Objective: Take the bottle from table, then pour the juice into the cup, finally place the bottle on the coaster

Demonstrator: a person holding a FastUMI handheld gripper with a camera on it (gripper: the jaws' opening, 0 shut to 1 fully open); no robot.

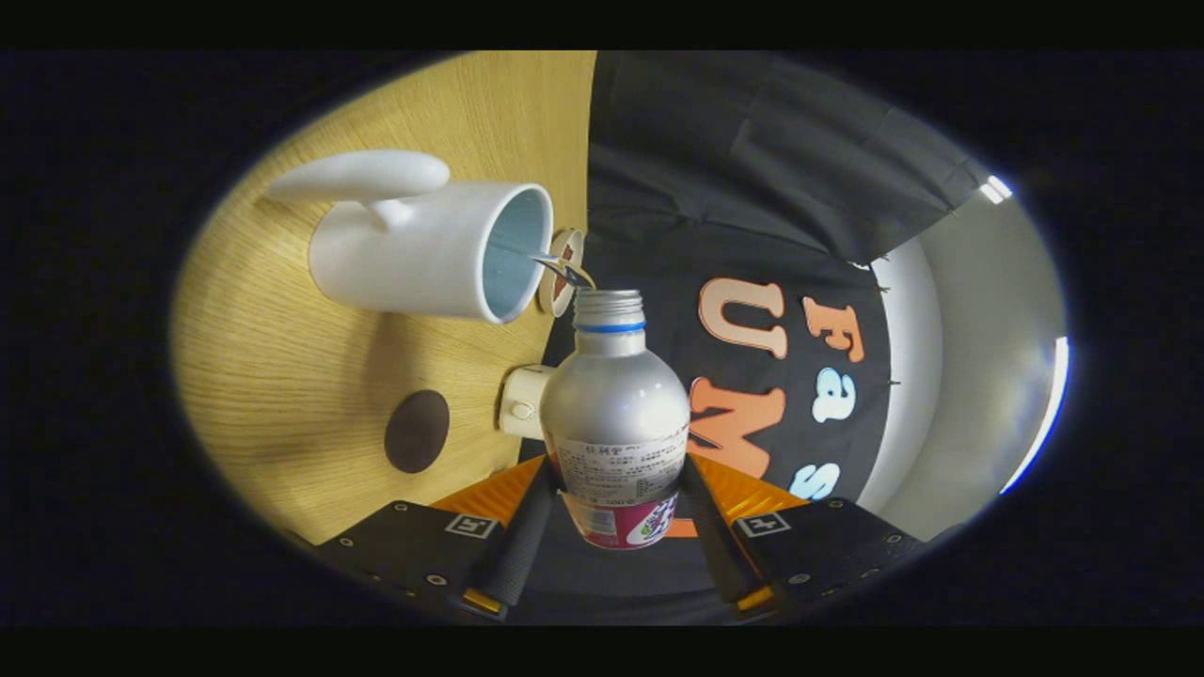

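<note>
Silver bottle (pixel 615 404) sits clamped between my gripper (pixel 616 503) fingers, both pressing its label, tipped with its open neck beside the white cup's (pixel 428 249) rim on the wooden table (pixel 282 395).

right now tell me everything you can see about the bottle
The bottle looks like silver metal, with a threaded open neck, a blue ring under the threads and a printed paper label low on its body. Its cap is off. The gripper is shut on its lower body, one finger on each side. It is tipped toward the white cup on the wooden table, and a thin stream runs from its mouth into the cup's opening.
</note>
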